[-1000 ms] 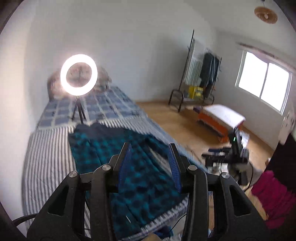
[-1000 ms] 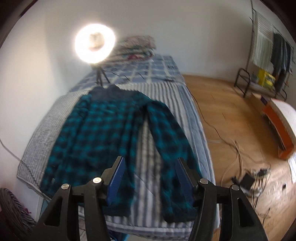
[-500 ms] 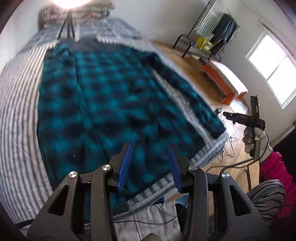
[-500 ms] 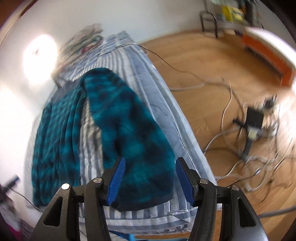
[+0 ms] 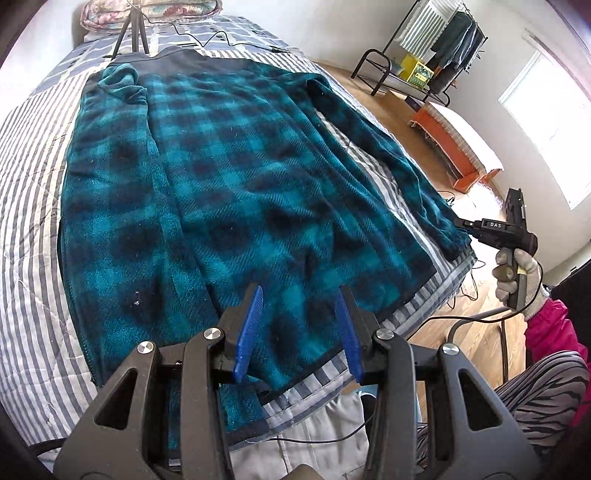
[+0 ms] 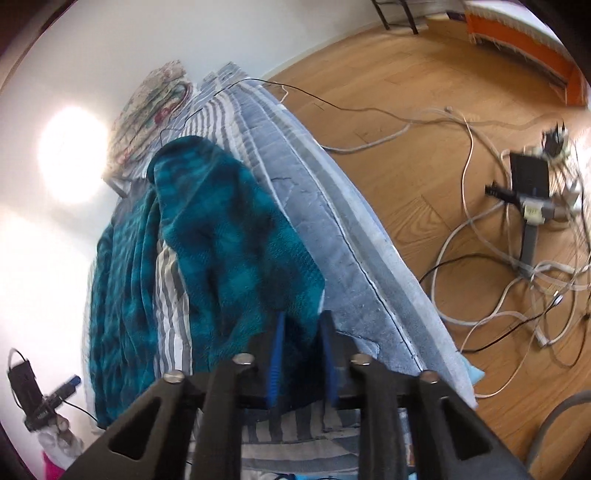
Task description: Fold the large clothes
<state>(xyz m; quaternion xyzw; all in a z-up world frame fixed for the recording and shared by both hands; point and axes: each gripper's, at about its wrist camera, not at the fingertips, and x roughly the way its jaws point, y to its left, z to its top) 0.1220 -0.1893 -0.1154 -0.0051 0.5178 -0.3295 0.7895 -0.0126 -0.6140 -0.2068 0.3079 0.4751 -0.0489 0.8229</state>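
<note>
Both fingers [image 6: 277, 354] on sleeve [image 6: 236, 236] end — pinched.

Domestic bedroom: a bed [image 5: 26, 206] with striped quilt, pillows at its head, a clothes rack [image 5: 424, 55] beyond it, apparently wooden flooring.

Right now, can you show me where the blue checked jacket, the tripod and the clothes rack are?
blue checked jacket [image 5: 236, 177]: left wrist view, middle of its back.
tripod [image 5: 133, 29]: left wrist view, its legs.
clothes rack [image 5: 400, 70]: left wrist view, lower frame.
</note>
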